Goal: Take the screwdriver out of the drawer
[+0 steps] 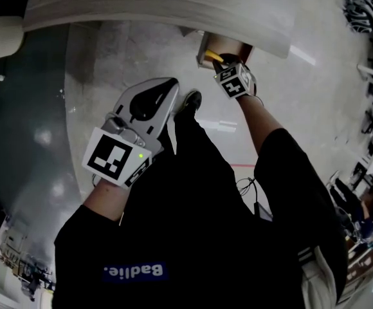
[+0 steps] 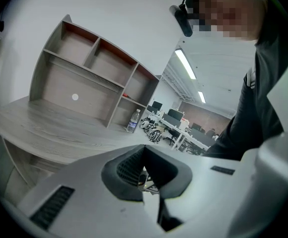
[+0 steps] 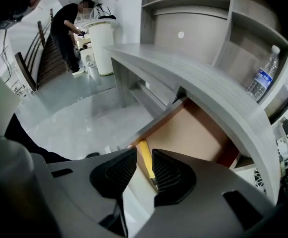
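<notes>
Under the grey desk top (image 1: 173, 5) a drawer (image 1: 225, 44) stands pulled out, its floor light brown (image 3: 193, 133). In it, near the front left corner, lies the screwdriver with its yellow handle (image 3: 146, 160); a bit of that handle (image 1: 216, 58) also shows in the head view. My right gripper (image 3: 144, 151) points steeply down into the drawer, open, with the handle seen in the gap between its black ribbed pads; none presses on it. My left gripper (image 1: 172, 82) hangs shut and empty in front of the desk, to the drawer's left, with its pads (image 2: 129, 165) together.
A shelf hutch (image 2: 94, 78) stands on the desk with a water bottle (image 3: 263, 78) in a lower compartment. My own shoe (image 1: 191, 99) is on the glossy floor below the drawer. Far off, a person (image 3: 67, 29) stands by a white column (image 3: 102, 43). Office desks fill the background.
</notes>
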Demonstrator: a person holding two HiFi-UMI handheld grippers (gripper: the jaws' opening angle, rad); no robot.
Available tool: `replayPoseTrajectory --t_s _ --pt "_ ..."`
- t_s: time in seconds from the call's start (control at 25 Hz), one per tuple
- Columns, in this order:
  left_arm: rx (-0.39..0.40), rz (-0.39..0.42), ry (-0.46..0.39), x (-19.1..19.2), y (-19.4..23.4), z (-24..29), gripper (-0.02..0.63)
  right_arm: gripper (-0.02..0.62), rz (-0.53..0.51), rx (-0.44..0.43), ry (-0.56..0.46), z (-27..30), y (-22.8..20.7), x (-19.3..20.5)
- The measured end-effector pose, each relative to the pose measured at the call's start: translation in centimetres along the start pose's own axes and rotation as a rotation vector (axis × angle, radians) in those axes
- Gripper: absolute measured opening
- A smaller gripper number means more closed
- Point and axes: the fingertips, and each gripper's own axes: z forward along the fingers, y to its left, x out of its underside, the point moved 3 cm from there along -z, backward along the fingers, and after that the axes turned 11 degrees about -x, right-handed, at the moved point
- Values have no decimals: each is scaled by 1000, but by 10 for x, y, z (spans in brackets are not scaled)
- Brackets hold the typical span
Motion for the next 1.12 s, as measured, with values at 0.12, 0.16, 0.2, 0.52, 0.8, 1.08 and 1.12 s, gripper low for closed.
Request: replayPoseTrajectory --t_s 0.12,0.16,0.2,0.52,0.8,1.08,1.12 --pt "-10 -7 -12 2 4 4 2 121 -5 -11 29 17 -3 11" --pt "-12 -6 -11 3 5 5 2 123 -15 -17 38 22 -4 13" --pt "-15 -5 -9 4 6 5 2 123 -29 -23 48 25 -4 14" --pt "-56 -19 -2 11 17 6 2 135 -30 -27 99 53 -12 27" --pt "-78 -14 6 17 24 8 2 141 -123 -24 135 71 -18 29" --pt "-99 -25 22 22 29 5 2 146 -166 -36 154 80 -19 27" --pt "-100 -28 24 23 30 4 2 146 -178 -49 157 81 -17 25"
